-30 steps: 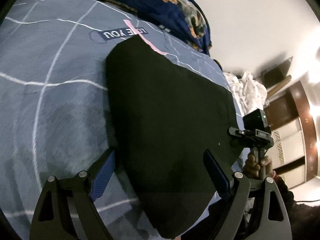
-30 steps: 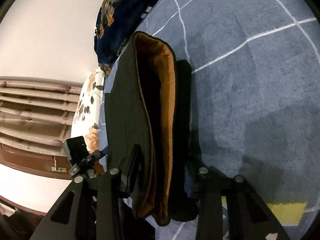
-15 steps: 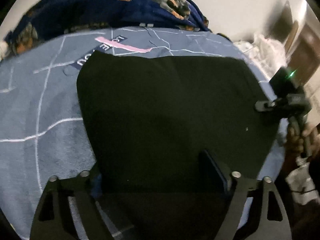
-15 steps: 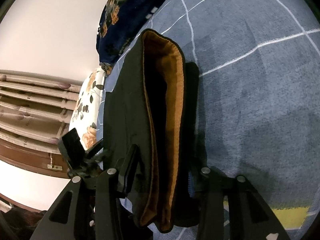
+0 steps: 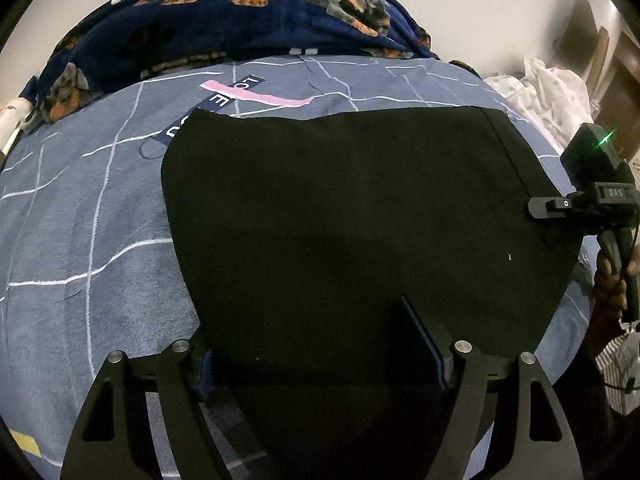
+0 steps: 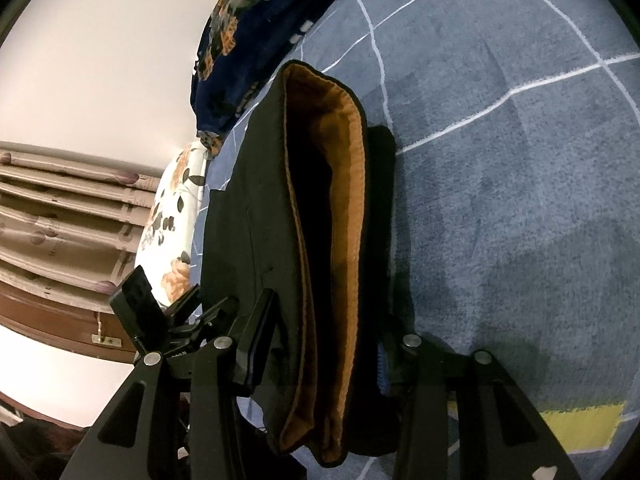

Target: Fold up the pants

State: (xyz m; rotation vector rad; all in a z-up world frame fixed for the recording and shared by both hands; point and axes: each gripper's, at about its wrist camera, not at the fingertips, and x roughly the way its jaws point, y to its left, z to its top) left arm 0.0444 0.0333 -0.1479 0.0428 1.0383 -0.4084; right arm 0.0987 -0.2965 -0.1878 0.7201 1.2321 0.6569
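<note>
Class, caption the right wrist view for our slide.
Right gripper clamps folded black, orange-lined pants on blue grid-patterned bedspread.

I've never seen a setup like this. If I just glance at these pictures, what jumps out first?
A big pair of black pants lies spread over a blue bedsheet with white grid lines, filling the middle of the left camera's view. From the right camera, the waistband's orange lining gapes open, clamped in the right gripper. Behind the bed, a dark blue blanket with orange patches is heaped against the pale wall.
</note>
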